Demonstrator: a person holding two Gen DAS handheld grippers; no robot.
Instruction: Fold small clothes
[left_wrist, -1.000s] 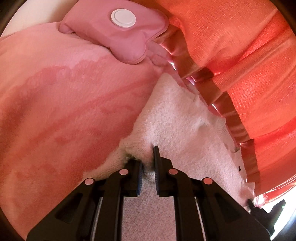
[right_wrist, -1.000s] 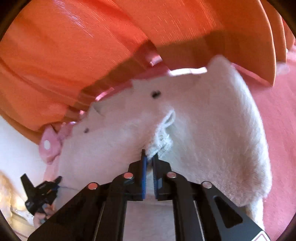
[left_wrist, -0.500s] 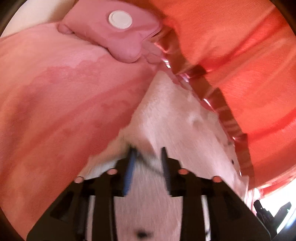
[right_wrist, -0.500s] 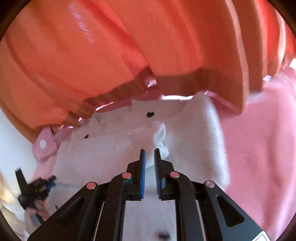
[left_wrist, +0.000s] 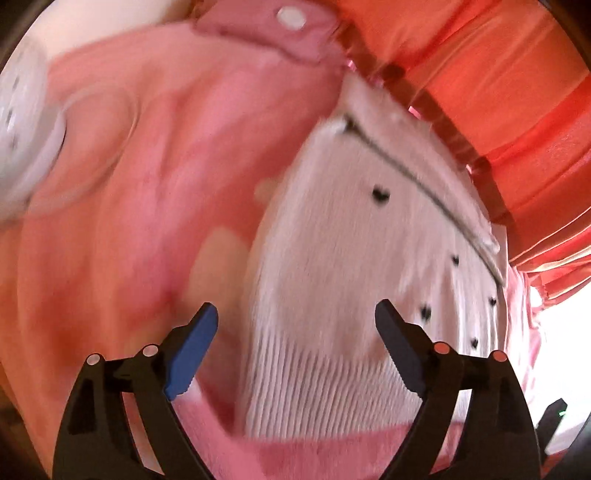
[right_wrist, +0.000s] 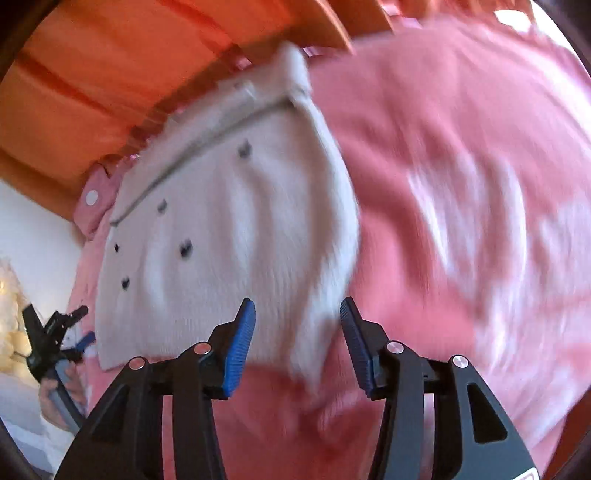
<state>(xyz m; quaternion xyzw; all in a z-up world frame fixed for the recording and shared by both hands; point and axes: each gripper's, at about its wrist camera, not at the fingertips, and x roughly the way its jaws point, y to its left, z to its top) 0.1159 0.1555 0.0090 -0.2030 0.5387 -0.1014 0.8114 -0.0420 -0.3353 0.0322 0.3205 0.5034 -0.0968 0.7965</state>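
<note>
A small white knit sweater (left_wrist: 343, 229) with small black marks lies flat on the pink blanket (left_wrist: 129, 206), its ribbed hem nearest me. It also shows in the right wrist view (right_wrist: 229, 229). My left gripper (left_wrist: 295, 317) is open and empty, held above the hem. My right gripper (right_wrist: 297, 314) is open and empty above the sweater's right lower corner. Both views are motion-blurred.
An orange curtain (left_wrist: 480, 66) hangs along the far edge, also in the right wrist view (right_wrist: 122, 62). A pink pouch with a white round cap (left_wrist: 291, 26) lies at the blanket's far end. A white round object (left_wrist: 22, 122) sits at the left. The left gripper shows in the right wrist view (right_wrist: 51, 332).
Both grippers have let go of the sweater, opened wide and pulled back. The sweater now lies spread flat on the blanket.
</note>
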